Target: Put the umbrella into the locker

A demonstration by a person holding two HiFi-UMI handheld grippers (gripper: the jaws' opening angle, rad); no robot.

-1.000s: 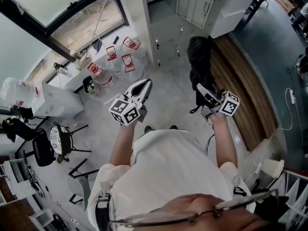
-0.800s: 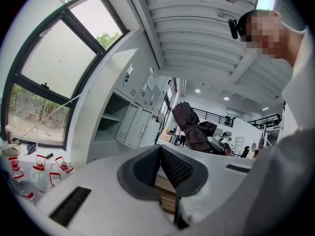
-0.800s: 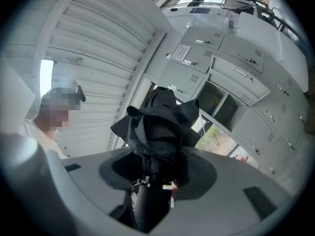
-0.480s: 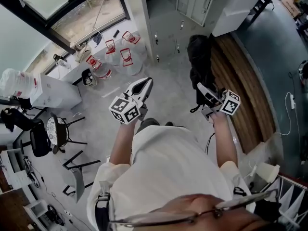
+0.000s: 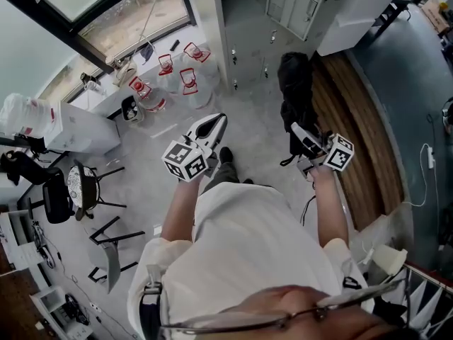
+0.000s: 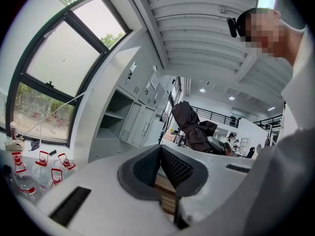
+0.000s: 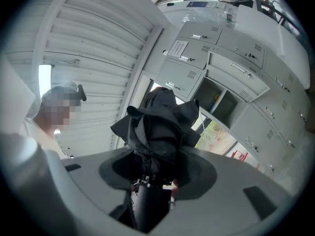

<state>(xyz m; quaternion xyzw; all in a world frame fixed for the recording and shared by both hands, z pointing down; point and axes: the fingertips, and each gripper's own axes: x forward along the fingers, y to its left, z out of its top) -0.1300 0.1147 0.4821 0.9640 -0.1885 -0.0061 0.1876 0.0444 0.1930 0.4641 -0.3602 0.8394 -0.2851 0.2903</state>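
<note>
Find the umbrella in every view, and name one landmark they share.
Head view: umbrella right of centre, held in the right tool.
Left gripper view: umbrella just right of centre, above the jaws.
Right gripper view: umbrella at centre, clamped between the jaws.
Shared landmark: the grey lockers.

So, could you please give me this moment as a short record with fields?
umbrella: black, folded, held out ahead
right claw: shut on the umbrella's handle
left claw: shut, empty
lockers: ahead, one compartment open; umbrella not yet inside
water bottles: red handles, grouped left of the lockers in the head view
</note>
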